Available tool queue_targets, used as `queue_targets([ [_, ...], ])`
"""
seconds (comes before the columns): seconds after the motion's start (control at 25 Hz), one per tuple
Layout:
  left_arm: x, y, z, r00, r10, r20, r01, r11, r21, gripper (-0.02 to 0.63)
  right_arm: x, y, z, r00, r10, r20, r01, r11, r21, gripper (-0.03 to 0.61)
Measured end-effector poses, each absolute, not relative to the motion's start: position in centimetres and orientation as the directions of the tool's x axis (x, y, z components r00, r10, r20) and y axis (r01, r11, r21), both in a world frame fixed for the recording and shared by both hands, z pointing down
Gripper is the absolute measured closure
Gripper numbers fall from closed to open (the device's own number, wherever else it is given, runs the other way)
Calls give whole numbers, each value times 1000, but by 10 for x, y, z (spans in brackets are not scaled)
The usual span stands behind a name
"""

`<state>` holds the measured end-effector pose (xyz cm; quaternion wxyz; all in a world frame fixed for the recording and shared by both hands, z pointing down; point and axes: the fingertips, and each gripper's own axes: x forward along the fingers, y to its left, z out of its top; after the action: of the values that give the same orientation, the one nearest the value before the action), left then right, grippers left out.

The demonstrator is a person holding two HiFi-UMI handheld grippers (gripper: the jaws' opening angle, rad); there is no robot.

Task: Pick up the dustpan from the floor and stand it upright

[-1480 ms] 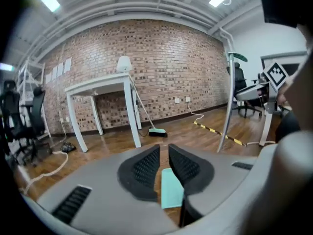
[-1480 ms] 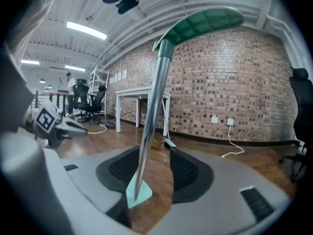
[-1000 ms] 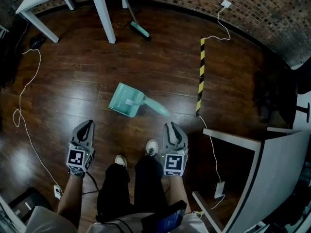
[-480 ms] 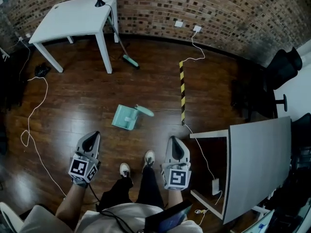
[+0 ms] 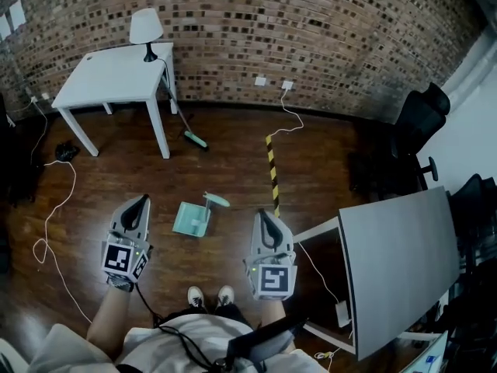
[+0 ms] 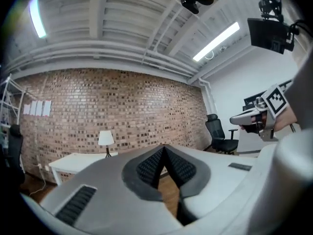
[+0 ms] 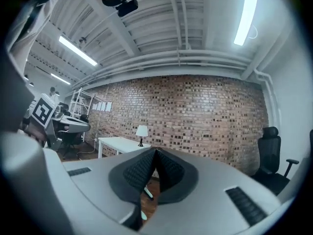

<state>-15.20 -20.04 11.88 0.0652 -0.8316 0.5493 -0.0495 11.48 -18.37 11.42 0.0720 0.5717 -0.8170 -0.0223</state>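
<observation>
The teal dustpan (image 5: pixel 196 216) stands upright on the dark wood floor in the head view, its pan resting on the boards and its handle at the top. My left gripper (image 5: pixel 142 203) is held up at the left of it, jaws shut and empty. My right gripper (image 5: pixel 263 217) is up at the right of it, also shut with nothing between the pads. Both point level toward the brick wall, well above the floor. In the right gripper view a sliver of the dustpan's teal handle (image 7: pixel 148 194) shows below the closed pads (image 7: pixel 166 170).
A white table (image 5: pixel 116 78) with a lamp (image 5: pixel 145 28) stands at the back left; a teal broom (image 5: pixel 186 127) leans beside it. A yellow-black strip (image 5: pixel 272 172) and white cables (image 5: pixel 54 200) lie on the floor. A grey desk (image 5: pixel 396 255) is at the right, with black chairs (image 5: pixel 415 123) behind.
The dustpan lay flat on the floor a second ago and now stands upright. Both grippers and the head have risen, so the floor looks much farther away.
</observation>
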Motion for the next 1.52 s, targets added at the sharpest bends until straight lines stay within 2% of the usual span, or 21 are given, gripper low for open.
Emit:
queue_targets([
  [0.2,-137,-186,84,374,-926,-47,-922,-367,-121,609,112,-178,62,-399,-917,-1,-909,395,134,592],
  [0.44,-144,-166,70,366,-929,-52,-925,-357,-131,609,108,-160,51,-400,-916,-25,-916,398,52,592],
  [0.72,-141,-140,67,394,-918,-45,-914,-386,-124,609,110,-127,43,-387,-921,-28,-921,386,52,594],
  [0.8,-142,-129,72,410,-912,-22,-902,-401,-161,609,107,-118,41,-376,-926,-44,-926,374,47,592],
  [0.92,-129,-107,93,458,-883,102,-838,-467,-284,609,120,-102,42,-326,-943,-67,-945,327,-5,592],
  [1.0,-121,-100,102,492,-863,113,-817,-503,-283,609,134,-90,47,-286,-957,-52,-956,289,-49,592],
  [1.12,-123,-78,116,474,-872,120,-842,-489,-227,609,143,-57,61,-276,-961,-26,-961,277,-1,592],
  [1.28,-94,-34,118,467,-866,180,-815,-500,-292,609,154,-11,61,-317,-948,-28,-946,315,75,592],
  [1.4,-63,21,111,513,-850,117,-815,-525,-245,609,178,45,65,-332,-943,-25,-942,330,69,592],
  [1.52,-46,85,113,489,-868,89,-846,-497,-194,609,202,109,74,-332,-942,-41,-943,331,34,592],
])
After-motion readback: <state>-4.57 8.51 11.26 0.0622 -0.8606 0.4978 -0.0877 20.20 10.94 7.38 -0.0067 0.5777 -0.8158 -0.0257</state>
